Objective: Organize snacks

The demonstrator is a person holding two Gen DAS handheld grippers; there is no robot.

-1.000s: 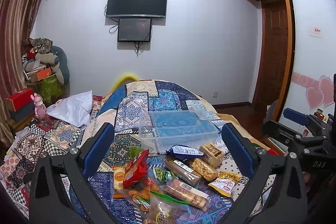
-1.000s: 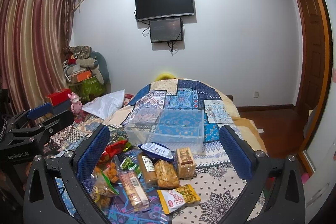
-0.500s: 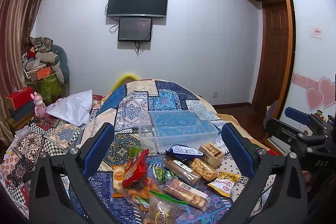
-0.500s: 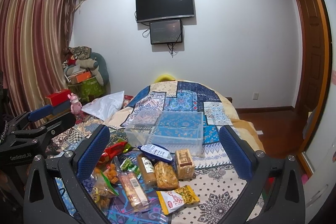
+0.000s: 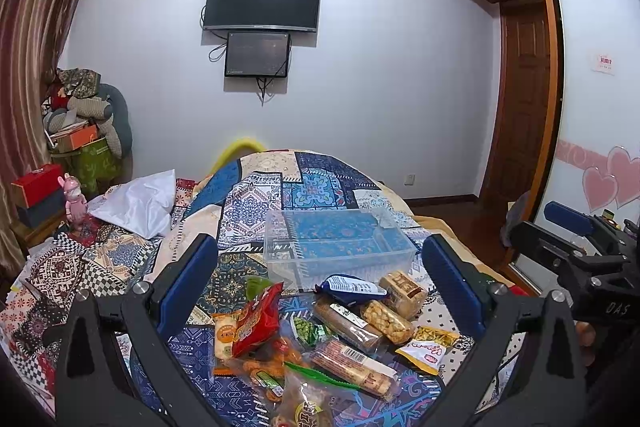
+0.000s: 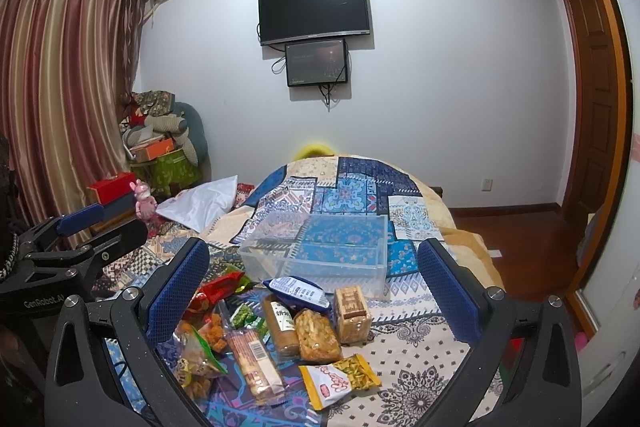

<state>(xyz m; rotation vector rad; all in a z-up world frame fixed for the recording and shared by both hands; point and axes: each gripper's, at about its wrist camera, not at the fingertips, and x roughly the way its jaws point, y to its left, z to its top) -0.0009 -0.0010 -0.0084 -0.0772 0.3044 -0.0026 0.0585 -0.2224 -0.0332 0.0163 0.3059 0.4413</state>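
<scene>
Both tools hang wide apart and empty above the bed: the left tool (image 5: 320, 275) and the right tool (image 6: 312, 279) each frame the heap of snack packets (image 6: 280, 327) between spread blue pads. Nothing is gripped yet, so the step in hand looks like choosing a first packet. The clear rectangular plastic bin (image 6: 320, 251) sits empty just beyond the heap, touching its far edge. A sound start would be a packet lying alone, such as the yellow-and-white pouch (image 6: 340, 381) or the tan brick of crackers (image 6: 352, 315) (both on the heap's right side), pinched across the narrow width. Overlapping crinkly bags on the left may drag neighbours along. The patchwork quilt (image 6: 360, 187) is soft, so pressing down could sink packets.
</scene>
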